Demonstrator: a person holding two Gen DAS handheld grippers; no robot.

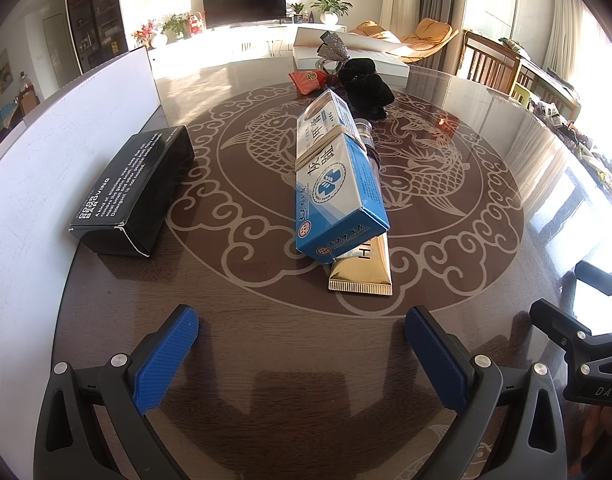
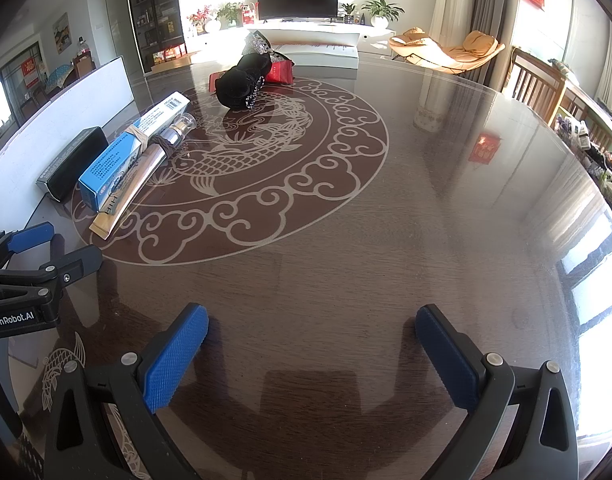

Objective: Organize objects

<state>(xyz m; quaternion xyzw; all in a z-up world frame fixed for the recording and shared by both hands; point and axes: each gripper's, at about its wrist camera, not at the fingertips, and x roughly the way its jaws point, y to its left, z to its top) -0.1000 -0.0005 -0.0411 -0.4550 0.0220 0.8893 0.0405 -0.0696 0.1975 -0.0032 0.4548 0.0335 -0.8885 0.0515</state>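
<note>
Lying across the middle of the patterned counter (image 1: 266,344), the blue and white carton (image 1: 334,184) is the nearest loose item, bound round its middle with a rubber band and propped at a tilt on a gold tube (image 1: 362,272), whose crimped end sticks out toward the camera. A slim silver bottle (image 2: 174,134) with a clear cap lies along the far side of that pair, touching or nearly so. To the left, a black box (image 1: 134,192) sits flat against a white board (image 1: 46,184), parallel to it, which looks like a spot where things are being lined up. Farther back, a black fabric bundle (image 1: 366,88), a red packet (image 1: 308,80) and a glittery item are heaped just in front of a white flat box (image 1: 354,46).

Left hand-held gripper (image 1: 302,344) hovers low over the counter just short of the tube's end, fingers spread wide and empty, aimed straight at the stacked carton; that suggests a pick from this pile is next. Right hand-held gripper (image 2: 312,348) is likewise released and holding nothing, over bare counter well apart from the objects, probably kept clear. Because the carton rests loosely on the tube, gripping either one could shift the other.
</note>
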